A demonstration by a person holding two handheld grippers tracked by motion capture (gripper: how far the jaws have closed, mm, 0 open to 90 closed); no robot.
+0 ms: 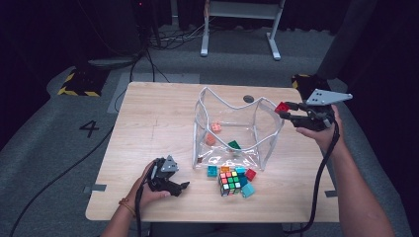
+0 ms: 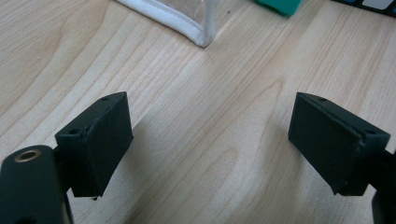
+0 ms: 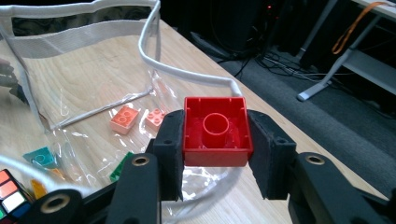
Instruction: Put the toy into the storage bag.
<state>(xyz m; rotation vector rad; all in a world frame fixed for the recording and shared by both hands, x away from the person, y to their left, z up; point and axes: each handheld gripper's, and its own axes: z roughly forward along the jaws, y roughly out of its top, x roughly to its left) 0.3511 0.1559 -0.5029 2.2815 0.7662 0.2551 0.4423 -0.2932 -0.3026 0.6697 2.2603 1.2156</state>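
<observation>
Above the wooden table (image 1: pixel 148 128), right gripper (image 3: pixel 215 154) fingers (image 3: pixel 169 144) clamp a red brick (image 3: pixel 215 131) (left gripper (image 2: pixel 210 144) fingers apart).

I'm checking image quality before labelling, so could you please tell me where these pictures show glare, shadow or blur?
High view: the clear bag shows pale glare, and the room behind is very dark. Left gripper view: sharp wood grain on the table, with a soft shadow beside the left jaw. Right gripper view: the red block is crisp, while the puzzle cube at the corner is blurred.

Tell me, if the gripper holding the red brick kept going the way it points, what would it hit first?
Probably the white rim of the clear bag; the right gripper and its red brick point over it, though depth is uncertain.
</observation>
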